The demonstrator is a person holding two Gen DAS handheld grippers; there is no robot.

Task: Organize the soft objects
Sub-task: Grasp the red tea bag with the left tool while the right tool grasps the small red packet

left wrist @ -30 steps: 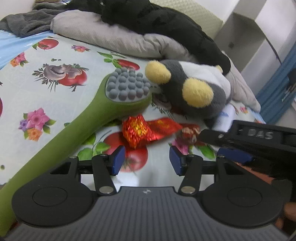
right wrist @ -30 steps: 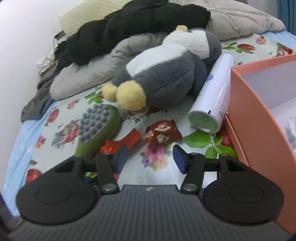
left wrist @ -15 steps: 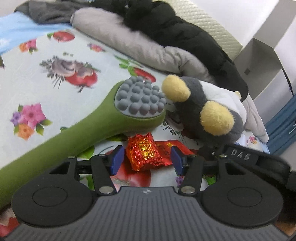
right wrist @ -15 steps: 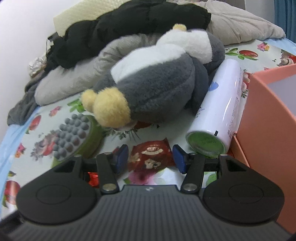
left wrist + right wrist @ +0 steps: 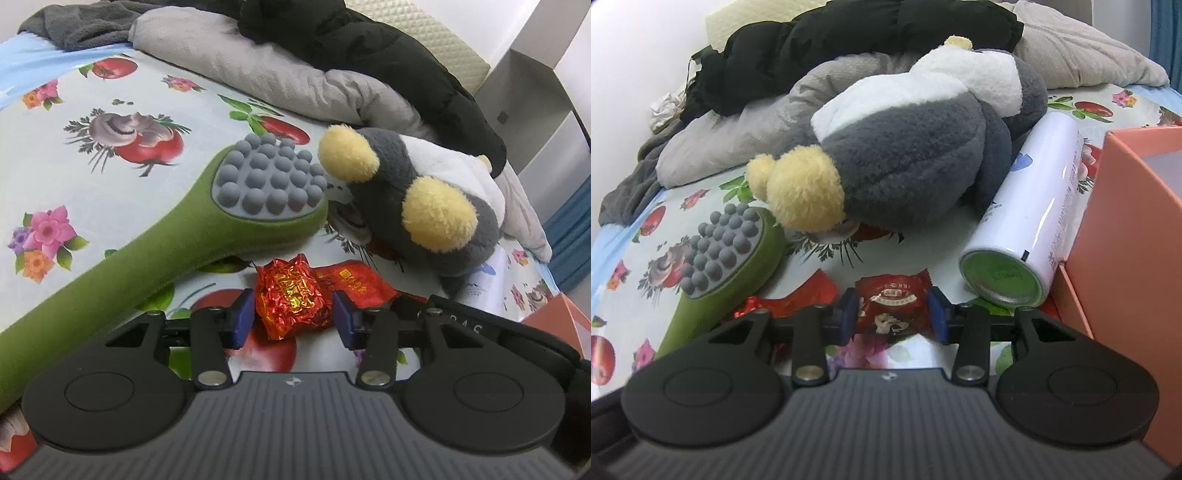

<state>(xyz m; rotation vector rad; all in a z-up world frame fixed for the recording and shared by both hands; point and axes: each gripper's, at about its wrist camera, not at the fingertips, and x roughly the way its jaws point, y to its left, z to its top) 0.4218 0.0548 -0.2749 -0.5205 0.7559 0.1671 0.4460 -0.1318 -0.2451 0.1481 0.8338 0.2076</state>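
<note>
On the flowered bed sheet (image 5: 92, 206), both grippers are straddling wrapped sweets. Left gripper (image 5: 293, 315) is holding its jaws open on either side of a crinkled red foil candy (image 5: 291, 297), just short of touching, with the green massage brush (image 5: 155, 240) and the plush penguin (image 5: 424, 199) just beyond. Right gripper (image 5: 892, 314) is bracketing a dark red snack packet (image 5: 892, 306) with jaws open, pads apparently near its edges; a white spray can (image 5: 1030, 236) and the orange box (image 5: 1126, 258) are lying to its right. Judging by this, grasping is the step in hand; next, each pair needs closing gently, then lifting toward the box.
</note>
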